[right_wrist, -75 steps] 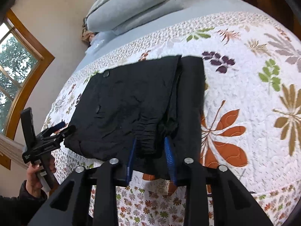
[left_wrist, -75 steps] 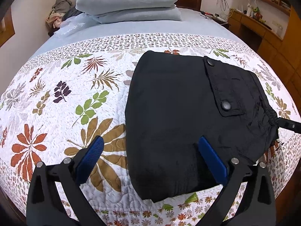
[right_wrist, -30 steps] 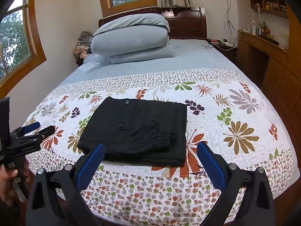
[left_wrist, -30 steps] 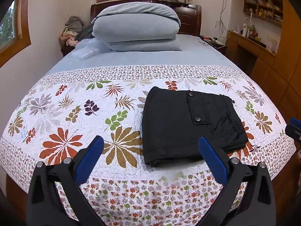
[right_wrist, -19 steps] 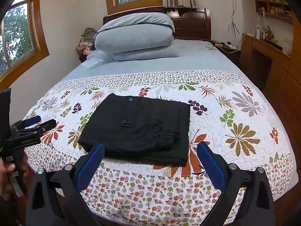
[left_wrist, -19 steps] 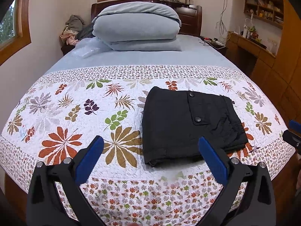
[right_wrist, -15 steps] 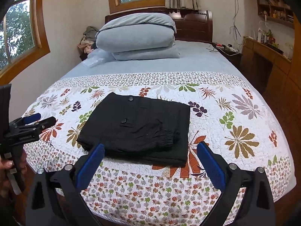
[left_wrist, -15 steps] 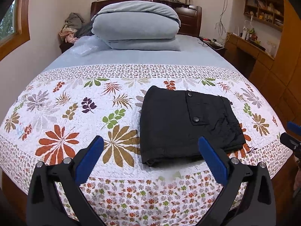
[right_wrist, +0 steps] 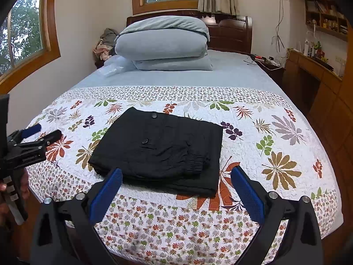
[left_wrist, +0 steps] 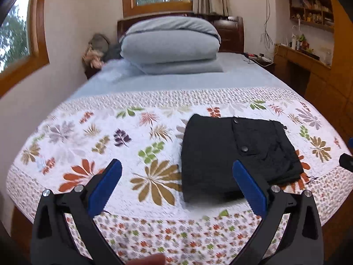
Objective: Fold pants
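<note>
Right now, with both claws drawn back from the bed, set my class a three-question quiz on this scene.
1. True or false: the left claw grips the folded black pants.
2. What do the pants lie on?
A. a wooden desk
B. the floral quilted bedspread
C. the stacked grey-blue pillows
3. Fill in: the right claw is ____.

Key: 1 false; 2 B; 3 open.

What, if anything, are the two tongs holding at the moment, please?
Nothing is held. The left tongs and the right tongs are both open and clear of the folded black pants, which lie on the quilt.
</note>
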